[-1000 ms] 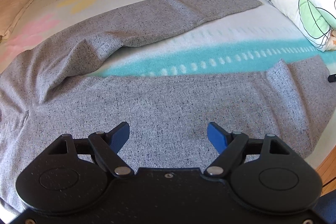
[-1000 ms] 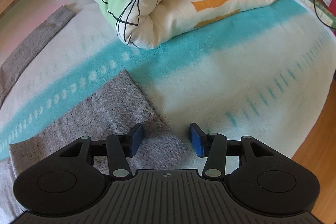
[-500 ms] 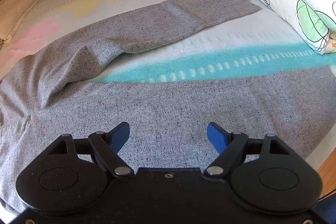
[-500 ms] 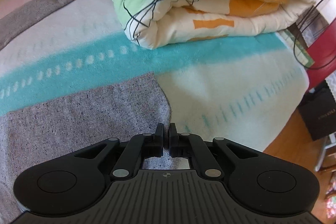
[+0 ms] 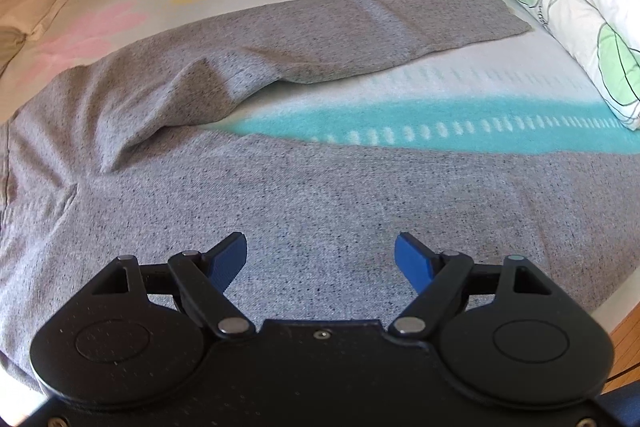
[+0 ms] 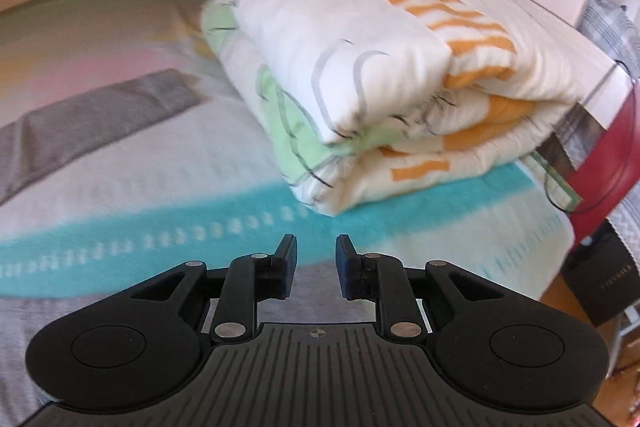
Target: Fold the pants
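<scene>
Left tool (image 5: 320, 255) wide open above pants (image 5: 320, 183); right tool (image 6: 316, 259) slightly parted, empty.

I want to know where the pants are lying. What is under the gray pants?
The gray pants lie on a bed blanket with teal stripe and pastel flowers. What the blanket looks like beneath the pants is covered.
</scene>
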Action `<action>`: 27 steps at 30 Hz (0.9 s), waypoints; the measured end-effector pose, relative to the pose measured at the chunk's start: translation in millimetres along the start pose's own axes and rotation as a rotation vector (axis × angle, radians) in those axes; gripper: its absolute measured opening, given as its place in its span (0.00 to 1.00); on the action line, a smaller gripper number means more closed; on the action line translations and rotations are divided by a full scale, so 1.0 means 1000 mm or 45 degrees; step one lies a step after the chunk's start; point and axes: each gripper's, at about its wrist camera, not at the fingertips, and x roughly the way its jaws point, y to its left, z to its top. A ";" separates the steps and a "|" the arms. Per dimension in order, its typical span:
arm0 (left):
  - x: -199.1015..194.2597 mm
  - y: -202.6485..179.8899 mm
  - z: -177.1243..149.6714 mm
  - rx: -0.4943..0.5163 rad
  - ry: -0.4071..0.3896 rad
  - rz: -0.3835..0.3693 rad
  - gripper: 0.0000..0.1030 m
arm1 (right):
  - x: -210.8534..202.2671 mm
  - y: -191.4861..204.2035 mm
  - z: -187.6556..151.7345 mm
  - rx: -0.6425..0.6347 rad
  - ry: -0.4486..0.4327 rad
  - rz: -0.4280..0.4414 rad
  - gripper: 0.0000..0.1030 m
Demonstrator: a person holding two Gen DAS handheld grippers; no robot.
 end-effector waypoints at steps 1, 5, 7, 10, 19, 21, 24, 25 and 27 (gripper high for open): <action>0.000 0.004 0.002 -0.022 0.009 0.013 0.79 | -0.003 0.010 0.003 -0.013 0.003 0.067 0.20; -0.011 0.017 0.016 -0.097 0.018 0.024 0.79 | -0.006 0.054 0.016 -0.023 0.072 0.313 0.20; -0.020 0.023 0.029 -0.102 -0.020 0.042 0.79 | -0.006 0.072 0.020 -0.024 0.090 0.377 0.20; -0.028 0.034 0.054 -0.079 -0.085 0.086 0.79 | -0.007 0.105 0.023 -0.042 0.102 0.448 0.20; -0.028 0.069 0.125 0.076 -0.123 0.278 0.70 | -0.006 0.187 0.032 -0.125 0.078 0.514 0.20; -0.041 0.078 0.138 0.055 -0.164 0.240 0.70 | -0.005 0.200 0.034 -0.136 0.075 0.538 0.20; -0.052 0.096 0.159 -0.025 -0.151 0.160 0.71 | -0.006 0.213 0.035 -0.146 0.087 0.580 0.20; -0.054 0.100 0.163 -0.044 -0.152 0.140 0.71 | -0.007 0.216 0.035 -0.159 0.086 0.587 0.20; -0.057 0.102 0.168 -0.034 -0.168 0.145 0.71 | -0.010 0.222 0.035 -0.182 0.080 0.608 0.20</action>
